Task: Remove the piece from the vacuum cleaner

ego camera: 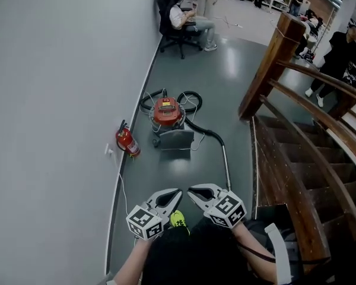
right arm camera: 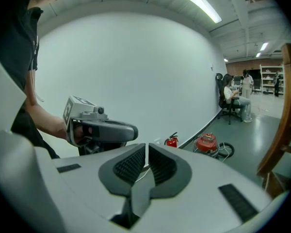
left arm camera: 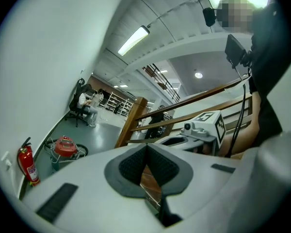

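A red-topped vacuum cleaner (ego camera: 168,116) stands on the grey floor by the white wall, well ahead of me. Its black hose (ego camera: 209,133) runs to a metal wand (ego camera: 226,165) that lies on the floor toward my feet. The vacuum cleaner (left arm camera: 64,147) shows small in the left gripper view, and the vacuum cleaner (right arm camera: 206,143) shows small in the right gripper view too. My left gripper (ego camera: 177,191) and right gripper (ego camera: 191,190) are held side by side near my body, tips almost meeting, both shut and empty, far from the vacuum.
A red fire extinguisher (ego camera: 127,141) stands by the wall left of the vacuum. A wooden staircase with a railing (ego camera: 296,129) drops away on the right. A person sits on an office chair (ego camera: 179,22) farther along the wall. Other people stand at the back right.
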